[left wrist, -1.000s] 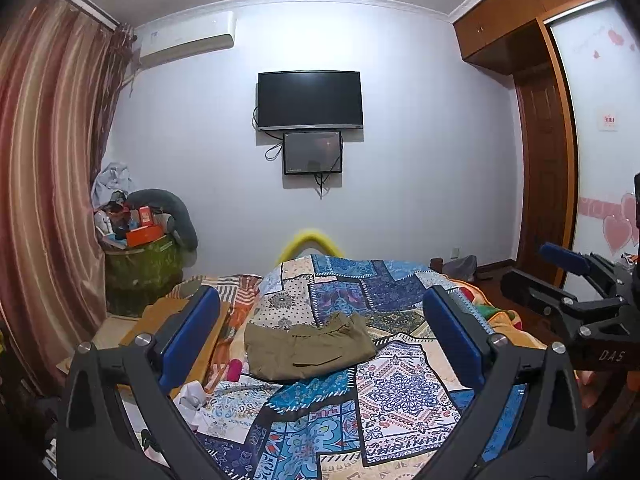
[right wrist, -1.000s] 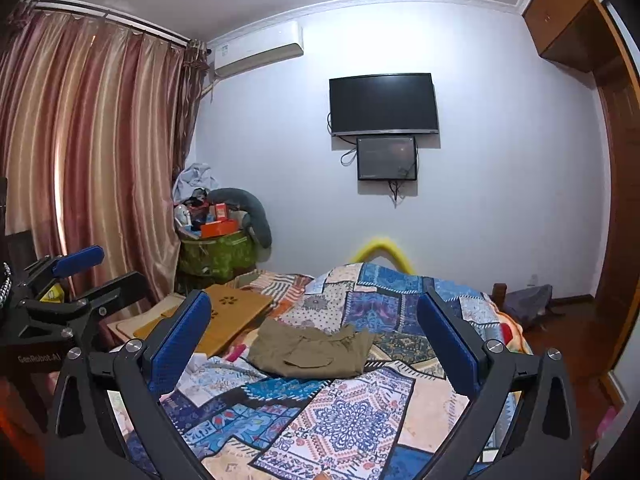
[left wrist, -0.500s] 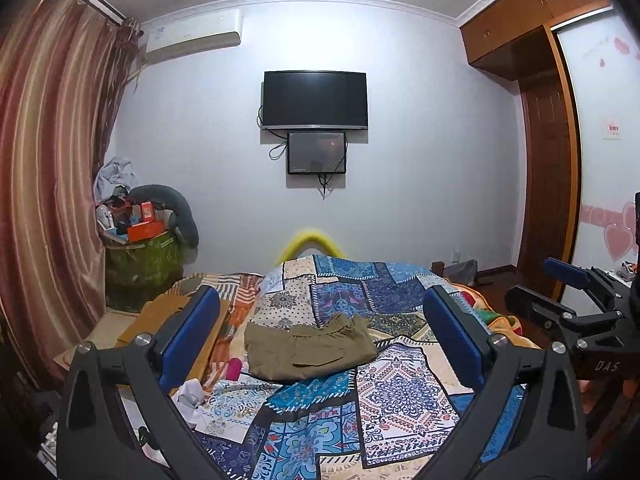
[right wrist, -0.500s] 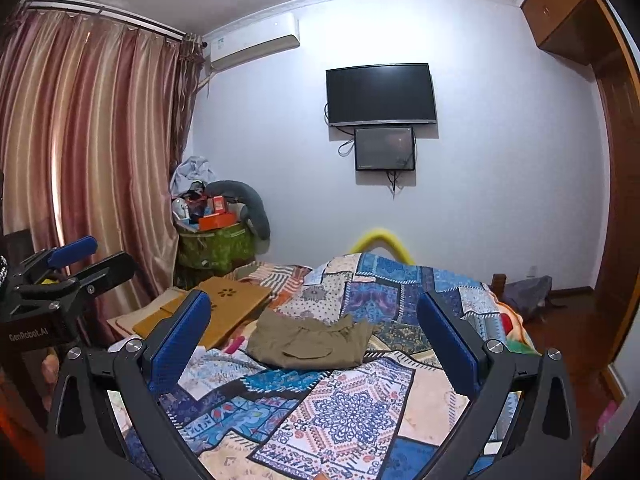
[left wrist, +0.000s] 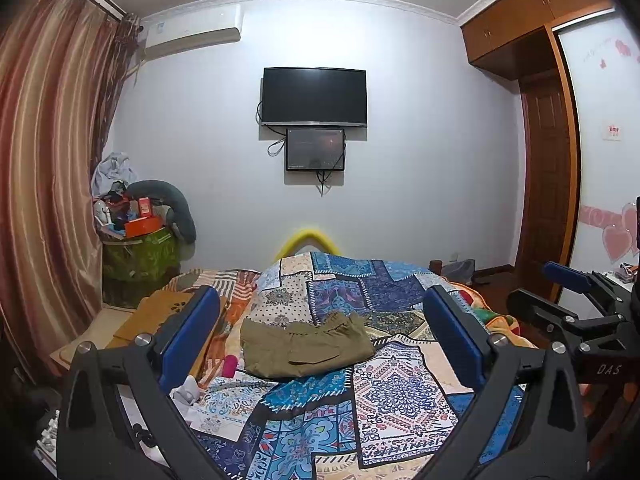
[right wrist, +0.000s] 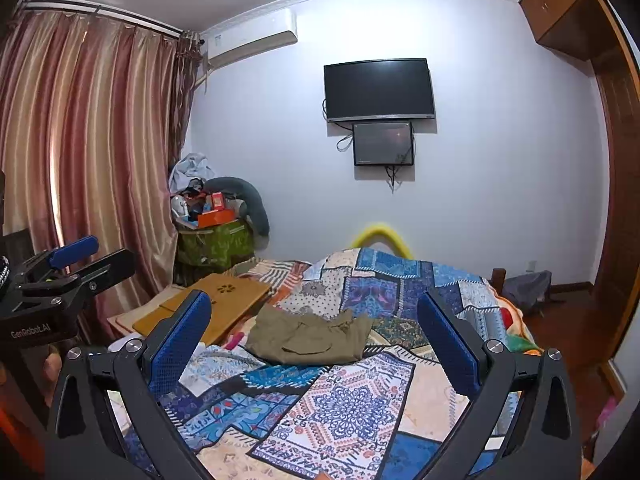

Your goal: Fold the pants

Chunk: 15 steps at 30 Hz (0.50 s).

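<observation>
Left wrist: pants [left wrist: 306,344] on quilt [left wrist: 384,392]

Readable only: "DAS" in pale letters on the black body of the right gripper [left wrist: 576,280] seen at the edge of the left wrist view, and "GenRobot.AI" in pale letters on the black body of the left gripper [right wrist: 86,254] seen in the right wrist view.

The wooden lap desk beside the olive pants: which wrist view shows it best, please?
The right wrist view: the wooden lap desk shows its top and flower cutout. In the left wrist view, the left gripper finger hides much of it.
</observation>
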{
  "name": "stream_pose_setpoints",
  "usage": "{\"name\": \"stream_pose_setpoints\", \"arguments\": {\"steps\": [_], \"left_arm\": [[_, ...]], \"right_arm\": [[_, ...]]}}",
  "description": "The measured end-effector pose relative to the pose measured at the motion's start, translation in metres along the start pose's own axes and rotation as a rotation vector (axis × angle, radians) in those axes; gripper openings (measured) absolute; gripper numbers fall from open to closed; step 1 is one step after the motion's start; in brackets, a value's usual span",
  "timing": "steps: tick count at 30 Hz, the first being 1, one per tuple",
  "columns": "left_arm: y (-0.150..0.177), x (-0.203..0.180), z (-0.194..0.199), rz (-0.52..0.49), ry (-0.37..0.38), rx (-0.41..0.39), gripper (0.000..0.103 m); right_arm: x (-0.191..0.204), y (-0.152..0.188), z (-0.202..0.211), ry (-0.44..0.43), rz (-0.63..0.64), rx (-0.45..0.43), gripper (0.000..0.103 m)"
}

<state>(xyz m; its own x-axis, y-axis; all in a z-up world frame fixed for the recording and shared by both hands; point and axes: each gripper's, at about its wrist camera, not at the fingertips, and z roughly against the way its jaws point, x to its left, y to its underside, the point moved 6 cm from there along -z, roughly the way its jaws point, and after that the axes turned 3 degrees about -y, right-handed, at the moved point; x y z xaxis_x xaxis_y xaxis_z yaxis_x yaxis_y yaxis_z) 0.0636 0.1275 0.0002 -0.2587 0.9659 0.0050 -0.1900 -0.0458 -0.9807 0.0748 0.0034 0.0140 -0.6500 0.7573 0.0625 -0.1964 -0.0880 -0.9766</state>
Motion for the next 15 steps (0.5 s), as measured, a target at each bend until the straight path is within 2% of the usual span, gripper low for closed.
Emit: {"name": "stream_pose_setpoints", "arguments": {"steps": [15], "left_arm": [[0.0022,-0.0005,-0.0036,-0.004,0.004,0.011,0.103]], "right_arm": [[0.0018,0.0016,0.0006,-0.003,-0.005,0.011,0.102]]}}
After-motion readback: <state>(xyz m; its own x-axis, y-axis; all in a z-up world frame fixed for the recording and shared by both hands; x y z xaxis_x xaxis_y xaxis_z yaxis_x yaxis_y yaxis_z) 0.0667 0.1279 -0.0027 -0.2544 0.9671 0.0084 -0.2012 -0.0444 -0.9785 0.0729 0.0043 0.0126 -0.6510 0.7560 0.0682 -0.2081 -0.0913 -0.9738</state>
